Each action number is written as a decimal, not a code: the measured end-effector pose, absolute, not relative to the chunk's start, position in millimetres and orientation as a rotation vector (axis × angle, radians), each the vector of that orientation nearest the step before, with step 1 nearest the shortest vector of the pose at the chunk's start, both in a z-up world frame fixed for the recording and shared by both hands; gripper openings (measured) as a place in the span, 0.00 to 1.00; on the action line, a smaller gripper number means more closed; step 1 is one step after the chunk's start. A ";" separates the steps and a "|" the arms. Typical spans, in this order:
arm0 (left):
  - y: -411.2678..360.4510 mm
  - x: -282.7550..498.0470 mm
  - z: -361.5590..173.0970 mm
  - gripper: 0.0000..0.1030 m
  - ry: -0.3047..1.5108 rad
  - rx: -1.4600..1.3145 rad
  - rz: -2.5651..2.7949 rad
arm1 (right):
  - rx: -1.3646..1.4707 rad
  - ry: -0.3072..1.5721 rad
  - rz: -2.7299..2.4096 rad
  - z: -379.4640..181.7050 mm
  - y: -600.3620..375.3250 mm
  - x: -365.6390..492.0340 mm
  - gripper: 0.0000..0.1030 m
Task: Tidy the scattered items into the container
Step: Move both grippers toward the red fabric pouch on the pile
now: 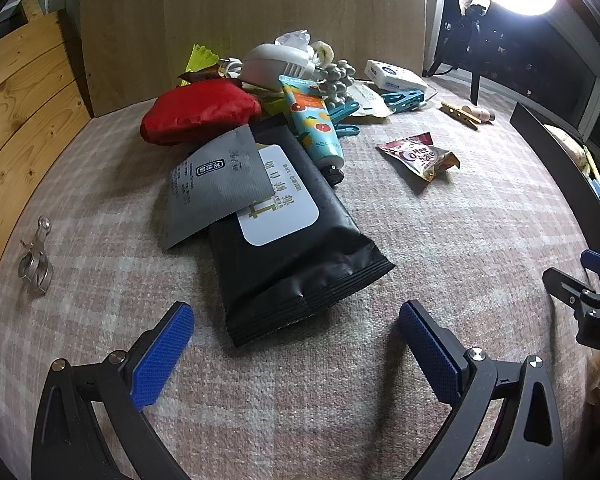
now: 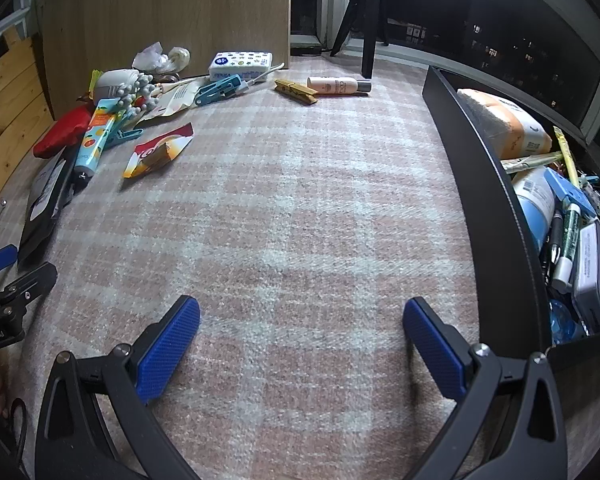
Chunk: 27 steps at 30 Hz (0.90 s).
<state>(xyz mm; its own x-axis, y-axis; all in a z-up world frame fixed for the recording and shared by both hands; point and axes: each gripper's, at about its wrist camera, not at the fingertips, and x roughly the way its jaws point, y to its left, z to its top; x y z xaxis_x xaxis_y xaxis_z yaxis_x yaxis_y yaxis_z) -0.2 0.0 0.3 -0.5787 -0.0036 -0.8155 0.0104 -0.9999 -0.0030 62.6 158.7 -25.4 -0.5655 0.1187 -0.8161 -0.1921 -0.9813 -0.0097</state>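
Both grippers hang released over the plaid cloth (image 2: 300, 200), the left gripper (image 1: 296, 344) just short of the black pack (image 1: 296, 240), the right gripper (image 2: 302, 340) over bare cloth; nothing between either pair of blue pads. Counted: one red pouch (image 1: 200, 112), one grey sachet (image 1: 216, 184) on the pack, one fruit-print tube (image 1: 314, 120), one coffee sachet (image 1: 420, 156), two blue pegs (image 1: 404, 98), one wooden peg (image 2: 296, 90). Only the left view shows the metal clip (image 1: 36, 256) at 9 o'clock; only the right shows the pink bottle (image 2: 336, 85) at 12 and the bin (image 2: 488, 184) at 3 holding an orange pack (image 2: 504, 124), pens, a blue jar.
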 end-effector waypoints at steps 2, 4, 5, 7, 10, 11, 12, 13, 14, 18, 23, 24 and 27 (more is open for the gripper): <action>0.0 -0.3 0.6 1.00 0.015 1.444 -2.776 | -1.366 0.119 2.631 -25.6 158.6 62.9 1.00; -0.6 -0.3 1.0 1.00 0.026 1.453 -2.767 | -1.375 0.122 2.630 -25.1 158.8 63.2 1.00; -1.0 -0.1 1.3 0.99 0.033 1.457 -2.761 | -1.379 0.122 2.629 -24.8 158.9 63.3 0.99; -1.5 0.5 2.0 0.99 0.039 1.468 -2.750 | -1.387 0.126 2.626 -23.9 159.1 63.4 0.98; -9.3 7.1 6.7 0.94 0.070 1.488 -2.736 | -1.404 0.163 2.641 -19.4 160.4 63.1 0.94; -11.8 7.5 8.1 0.94 0.092 1.492 -2.730 | -1.405 0.170 2.646 -17.3 160.2 62.6 0.92; -15.3 8.3 10.0 0.92 0.115 1.494 -2.728 | -1.403 0.177 2.654 -14.5 159.7 62.0 0.91; -19.7 9.4 12.5 0.90 0.137 1.492 -2.727 | -1.398 0.185 2.669 -10.5 158.7 61.6 0.91; -24.7 10.7 16.1 0.89 0.153 1.484 -2.725 | -1.394 0.191 2.686 -6.4 157.3 61.0 0.91; -39.8 13.8 30.9 0.88 0.171 1.448 -2.724 | -1.361 0.165 2.773 15.6 144.6 56.7 0.89; -55.3 12.2 53.4 0.88 0.187 1.411 -2.720 | -1.329 0.115 2.888 47.3 122.7 44.5 0.85; -56.9 11.2 57.7 0.88 0.187 1.406 -2.722 | -1.319 0.109 2.914 54.5 117.2 41.2 0.85; -62.3 7.9 71.1 0.88 0.178 1.389 -2.730 | -1.305 0.103 2.969 68.9 104.4 31.8 0.85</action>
<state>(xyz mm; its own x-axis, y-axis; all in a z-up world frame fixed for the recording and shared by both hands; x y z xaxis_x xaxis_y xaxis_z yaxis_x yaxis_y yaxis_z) 7.9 -62.3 71.1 -0.5882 -0.0128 -0.8086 0.1178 -0.9906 -0.0701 31.8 104.4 68.9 -0.6720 -0.1195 -0.7308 0.0687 -0.9927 0.0991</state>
